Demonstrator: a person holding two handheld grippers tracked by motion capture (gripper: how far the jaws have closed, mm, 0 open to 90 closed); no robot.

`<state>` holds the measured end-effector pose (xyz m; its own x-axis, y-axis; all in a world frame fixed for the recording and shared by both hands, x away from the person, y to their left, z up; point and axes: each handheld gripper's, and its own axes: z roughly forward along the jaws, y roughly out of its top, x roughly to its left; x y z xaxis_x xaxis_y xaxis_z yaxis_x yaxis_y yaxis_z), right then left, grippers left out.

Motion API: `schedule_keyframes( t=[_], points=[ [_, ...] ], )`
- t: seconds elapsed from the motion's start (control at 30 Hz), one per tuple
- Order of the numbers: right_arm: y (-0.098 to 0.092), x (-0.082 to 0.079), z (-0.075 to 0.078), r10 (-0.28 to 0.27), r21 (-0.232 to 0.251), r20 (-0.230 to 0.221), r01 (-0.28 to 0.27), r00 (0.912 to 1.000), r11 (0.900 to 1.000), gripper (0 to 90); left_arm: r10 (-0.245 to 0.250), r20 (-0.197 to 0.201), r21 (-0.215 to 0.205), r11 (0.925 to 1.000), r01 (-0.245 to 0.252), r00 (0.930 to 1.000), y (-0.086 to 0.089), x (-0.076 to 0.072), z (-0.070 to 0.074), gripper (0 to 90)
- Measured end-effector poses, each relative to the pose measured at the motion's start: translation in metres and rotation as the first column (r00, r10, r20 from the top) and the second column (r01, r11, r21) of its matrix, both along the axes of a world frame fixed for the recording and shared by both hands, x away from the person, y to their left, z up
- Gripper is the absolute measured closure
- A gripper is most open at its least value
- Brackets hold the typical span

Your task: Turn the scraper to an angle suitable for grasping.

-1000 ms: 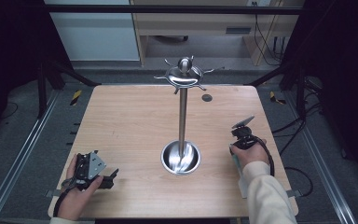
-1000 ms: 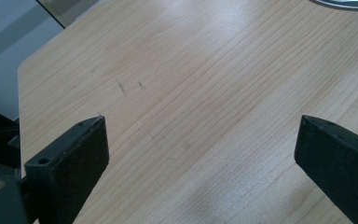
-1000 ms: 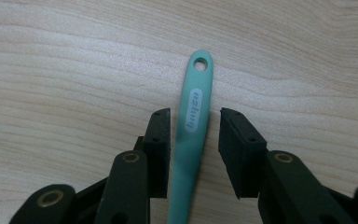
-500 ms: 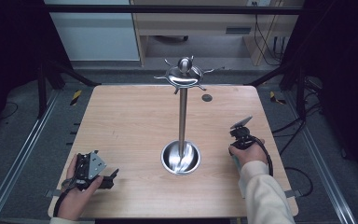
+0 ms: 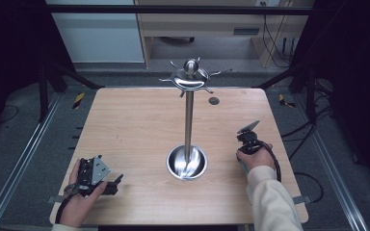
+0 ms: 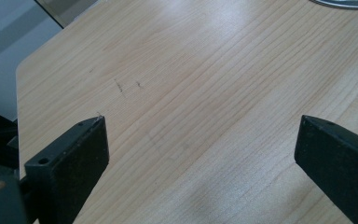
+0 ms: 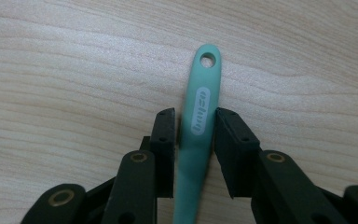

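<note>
The mint-green utensil handle [image 7: 198,135], with a hanging hole at its tip, lies between the jaws of your right gripper [image 7: 195,122], closed against both its sides over the wooden table [image 5: 139,120]. Your left gripper [image 5: 107,180] rests at the table's near left, jaws wide apart and empty. The steel hook stand [image 5: 189,120] rises at centre.

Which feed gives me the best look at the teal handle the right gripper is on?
The right gripper view: the teal handle sits lengthwise between the right gripper's jaws, hanging hole and printed label clear, its lower end out of frame. In the high view, hand and gripper cover it. The left gripper view looks along bare table.
</note>
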<state>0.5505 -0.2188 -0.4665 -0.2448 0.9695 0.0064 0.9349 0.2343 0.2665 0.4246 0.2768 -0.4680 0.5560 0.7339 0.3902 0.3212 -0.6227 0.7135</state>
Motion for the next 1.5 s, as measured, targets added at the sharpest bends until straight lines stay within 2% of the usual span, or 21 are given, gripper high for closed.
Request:
schedule_keyframes(
  t=[0.33,0.5,0.63,0.8,0.93,1.1,1.27,1.3,1.5],
  points=[
    [-0.001,0.000,-0.001,-0.016,0.001,-0.003,0.016,0.9999,1.000,72.1,-0.005,-0.004,0.004,1.0000,0.005,1.0000,-0.001,0.000,0.000,2.7],
    [-0.001,0.000,0.000,-0.051,0.016,-0.003,0.051,0.9987,0.999,73.7,-0.006,-0.005,0.004,1.0000,0.006,1.0000,-0.001,0.000,0.000,2.7],
    [-0.005,-0.004,0.008,-0.059,0.049,0.032,0.058,0.9977,0.997,74.0,-0.006,-0.007,0.001,1.0000,0.006,1.0000,0.000,0.001,0.000,2.7],
    [-0.008,-0.012,0.027,-0.037,0.109,0.081,0.028,0.9960,0.994,74.2,-0.006,-0.005,0.003,1.0000,0.006,1.0000,-0.001,0.000,-0.001,2.7],
    [-0.010,-0.020,0.044,-0.021,0.138,0.136,0.001,0.9905,0.990,74.2,-0.004,-0.006,-0.002,1.0000,0.004,1.0000,0.000,0.001,-0.001,2.7],
    [-0.011,-0.027,0.063,0.008,0.144,0.197,-0.037,0.9804,0.989,74.3,0.001,-0.007,0.005,1.0000,-0.001,1.0000,0.000,0.001,-0.001,2.7],
    [-0.008,-0.033,0.079,0.048,0.136,0.248,-0.084,0.9675,0.987,74.4,0.011,-0.009,-0.003,0.9999,-0.011,0.9999,0.001,0.001,-0.002,2.7],
    [-0.008,-0.034,0.083,0.054,0.135,0.260,-0.091,0.9640,0.987,74.5,0.011,-0.012,0.010,0.9999,-0.011,0.9999,0.002,0.001,-0.002,2.7],
    [-0.004,-0.040,0.104,0.078,0.136,0.314,-0.126,0.9461,0.983,74.7,0.013,-0.010,0.010,0.9999,-0.013,0.9999,0.001,0.001,-0.002,2.7]
  ],
)
